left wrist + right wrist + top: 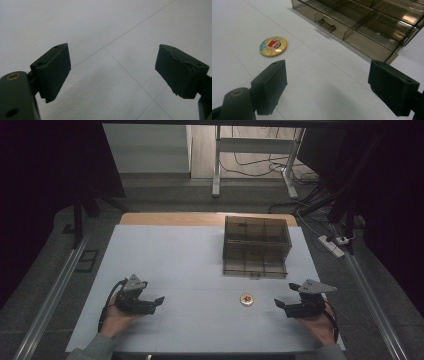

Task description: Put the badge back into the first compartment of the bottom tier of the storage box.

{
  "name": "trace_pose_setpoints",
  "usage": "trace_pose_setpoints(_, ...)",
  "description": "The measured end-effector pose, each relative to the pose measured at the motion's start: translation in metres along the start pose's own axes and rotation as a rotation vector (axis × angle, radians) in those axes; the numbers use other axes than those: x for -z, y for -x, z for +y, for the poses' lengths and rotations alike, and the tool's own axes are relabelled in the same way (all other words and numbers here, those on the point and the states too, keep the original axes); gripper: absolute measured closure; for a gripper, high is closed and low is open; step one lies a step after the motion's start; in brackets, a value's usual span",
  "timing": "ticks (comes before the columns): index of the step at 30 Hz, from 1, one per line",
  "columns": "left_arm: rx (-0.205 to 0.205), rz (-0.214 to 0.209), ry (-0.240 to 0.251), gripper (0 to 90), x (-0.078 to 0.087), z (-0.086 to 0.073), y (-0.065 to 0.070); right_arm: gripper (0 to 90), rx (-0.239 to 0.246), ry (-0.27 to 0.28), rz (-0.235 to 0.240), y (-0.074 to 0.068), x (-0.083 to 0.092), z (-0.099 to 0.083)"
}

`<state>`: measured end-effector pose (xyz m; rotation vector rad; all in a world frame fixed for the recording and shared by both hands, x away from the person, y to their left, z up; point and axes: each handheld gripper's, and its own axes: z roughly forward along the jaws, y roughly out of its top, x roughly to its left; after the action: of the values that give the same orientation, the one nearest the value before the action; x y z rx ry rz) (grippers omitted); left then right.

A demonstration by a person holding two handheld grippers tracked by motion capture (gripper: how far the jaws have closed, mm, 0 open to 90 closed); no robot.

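Observation:
A round yellow badge [246, 299] with a red cartoon figure lies flat on the white table, a little in front of a smoky clear plastic drawer box [256, 246]. In the right gripper view the badge [273, 46] lies ahead to the left and the box's pulled-out drawer [352, 27] with its small handle is ahead to the right. My right gripper [280, 305] [325, 87] rests low on the table right of the badge, open and empty. Far to the left my left gripper [156, 301] [112, 72] is open over bare table.
The white table top [190, 265] has a wooden strip along its far edge. Beyond it are a desk frame [255, 150], loose cables and a power strip [331, 246] on the floor. Dark curtains stand at both sides.

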<state>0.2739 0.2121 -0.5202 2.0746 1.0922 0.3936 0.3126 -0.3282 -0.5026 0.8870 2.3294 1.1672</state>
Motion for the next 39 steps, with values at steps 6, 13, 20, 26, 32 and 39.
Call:
trace_pose_setpoints(6, 0.011, 0.009, -0.001, 13.8, 0.001, 0.0, 0.0, 15.2, 0.008, 0.008, 0.012, -0.001, 0.0, 0.004)
trace_pose_setpoints(13, 0.011, 0.015, -0.001, 13.8, 0.001, 0.0, 0.0, 15.2, 0.024, 0.007, 0.039, -0.006, -0.004, 0.014)
trace_pose_setpoints(20, 0.002, 0.017, -0.001, 14.0, 0.002, 0.0, 0.001, 15.3, 0.043, -0.011, 0.057, -0.012, -0.007, 0.022)
trace_pose_setpoints(26, 0.001, 0.018, -0.002, 13.9, 0.002, 0.0, 0.0, 15.5, 0.051, -0.013, 0.073, -0.016, -0.011, 0.029)
trace_pose_setpoints(32, -0.002, 0.019, -0.007, 13.9, 0.0, 0.0, 0.0, 15.5, 0.059, -0.032, 0.088, -0.021, -0.016, 0.033)
trace_pose_setpoints(39, -0.003, 0.023, -0.01, 13.9, 0.0, 0.0, 0.0, 15.5, 0.057, -0.031, 0.098, -0.023, -0.017, 0.038)
